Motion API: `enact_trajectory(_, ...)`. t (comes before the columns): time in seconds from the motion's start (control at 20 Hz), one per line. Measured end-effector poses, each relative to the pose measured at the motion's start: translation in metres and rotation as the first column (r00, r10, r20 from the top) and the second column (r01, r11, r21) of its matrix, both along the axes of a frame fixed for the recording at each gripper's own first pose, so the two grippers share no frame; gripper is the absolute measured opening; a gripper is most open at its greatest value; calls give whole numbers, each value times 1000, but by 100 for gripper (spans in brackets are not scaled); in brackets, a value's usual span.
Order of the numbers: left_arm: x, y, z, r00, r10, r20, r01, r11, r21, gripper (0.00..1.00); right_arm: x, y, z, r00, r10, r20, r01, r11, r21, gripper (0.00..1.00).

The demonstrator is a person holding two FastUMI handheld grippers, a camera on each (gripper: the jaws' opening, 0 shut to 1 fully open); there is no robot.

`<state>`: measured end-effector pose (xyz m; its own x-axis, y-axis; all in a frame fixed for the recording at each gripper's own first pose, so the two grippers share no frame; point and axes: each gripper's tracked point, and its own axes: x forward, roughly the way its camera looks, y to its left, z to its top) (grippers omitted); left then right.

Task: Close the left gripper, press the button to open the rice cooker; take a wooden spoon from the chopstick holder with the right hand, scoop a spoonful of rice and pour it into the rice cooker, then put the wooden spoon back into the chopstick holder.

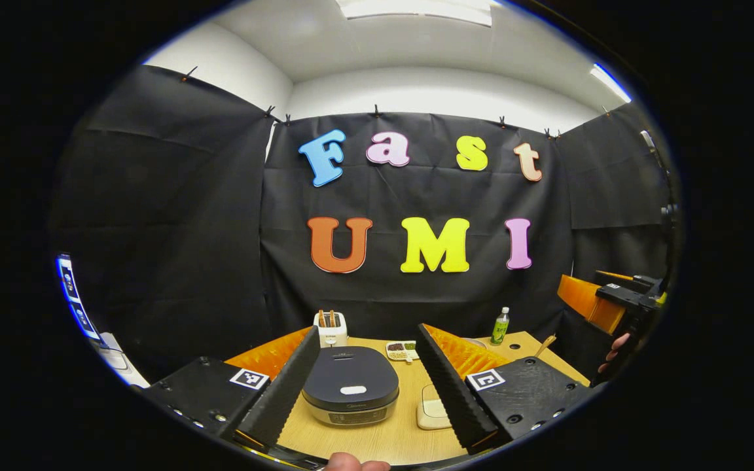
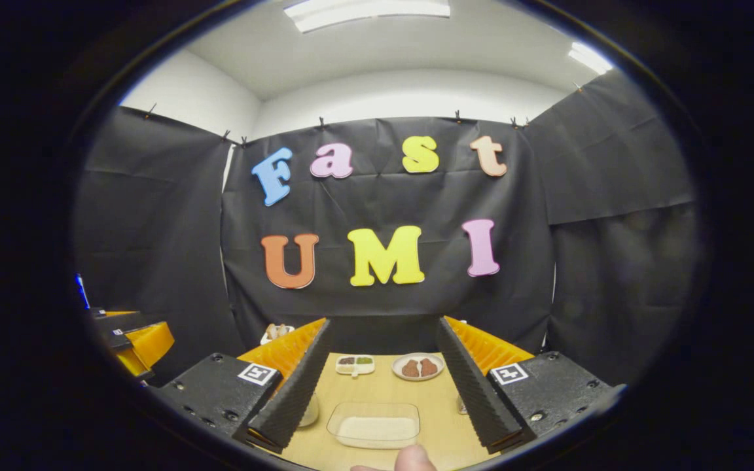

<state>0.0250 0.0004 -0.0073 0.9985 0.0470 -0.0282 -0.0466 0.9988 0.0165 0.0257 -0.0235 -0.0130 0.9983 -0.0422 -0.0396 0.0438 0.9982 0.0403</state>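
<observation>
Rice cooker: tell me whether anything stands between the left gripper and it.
Nothing visible does. In the left gripper view the rice cooker, lid down, sits on the table straight ahead between the open jaws of the left gripper; the chopstick holder stands behind it.

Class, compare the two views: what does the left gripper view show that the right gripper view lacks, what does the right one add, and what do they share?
Left gripper view: a closed rice cooker between the open left claw fingers, a chopstick holder behind it, and a green bottle at the back right.
Right gripper view: a clear tray of rice between the open right claw fingers, and a round plate with brown food beyond it.
Both: the wooden table and a small divided dish.
</observation>
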Motion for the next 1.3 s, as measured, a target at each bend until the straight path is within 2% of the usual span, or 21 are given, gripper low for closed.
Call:
enact_trajectory(0.05,2,-1,-2,1000,0,-2,0,1000,2,94,1,-2,0,1000,-1,0,1,1000,0,100)
enact_trajectory(0.3,10,-3,-6,1000,22,-22,-22,1000,1,94,12,-9,0,1000,-2,2,2,1000,-3,100)
enact_trajectory(0.35,13,-5,-8,999,24,-30,-24,1000,-5,94,16,-11,-1,1000,-1,-2,1,1000,-2,96)
enact_trajectory(0.4,17,-7,-10,999,24,-39,-25,1000,-9,94,19,-13,-4,1000,-1,-6,1,1000,2,100)
enact_trajectory(0.45,21,-8,-13,998,28,-56,-29,1000,-10,95,23,-16,-6,1000,-2,-11,3,1000,5,96)
enact_trajectory(0.5,25,-9,-22,995,34,-89,-35,999,-12,94,26,-20,-8,1000,-6,-17,6,1000,6,100)
enact_trajectory(0.75,49,-9,-62,969,36,-244,-47,998,-37,95,44,-55,-13,999,-47,-17,47,999,-11,100)
enact_trajectory(0.85,60,-9,-86,944,28,-329,-48,997,-54,95,53,-66,-23,997,-60,-38,60,998,2,96)
enact_trajectory(0.95,68,-2,-111,908,31,-417,-61,996,-60,95,61,-71,-35,996,-55,-73,55,998,3,100)
enact_trajectory(1.15,80,9,-154,834,24,-551,-112,986,-127,95,72,-94,-46,991,-80,-104,79,997,-14,96)
enact_trajectory(1.2,84,11,-160,822,25,-568,-123,983,-135,94,73,-101,-49,990,-90,-107,89,996,-16,96)
enact_trajectory(1.25,90,14,-168,811,18,-584,-127,981,-145,79,75,-107,-52,989,-99,-114,97,995,-18,100)
enact_trajectory(1.3,95,17,-175,796,19,-605,-135,980,-148,84,76,-113,-57,987,-109,-121,107,994,-16,96)
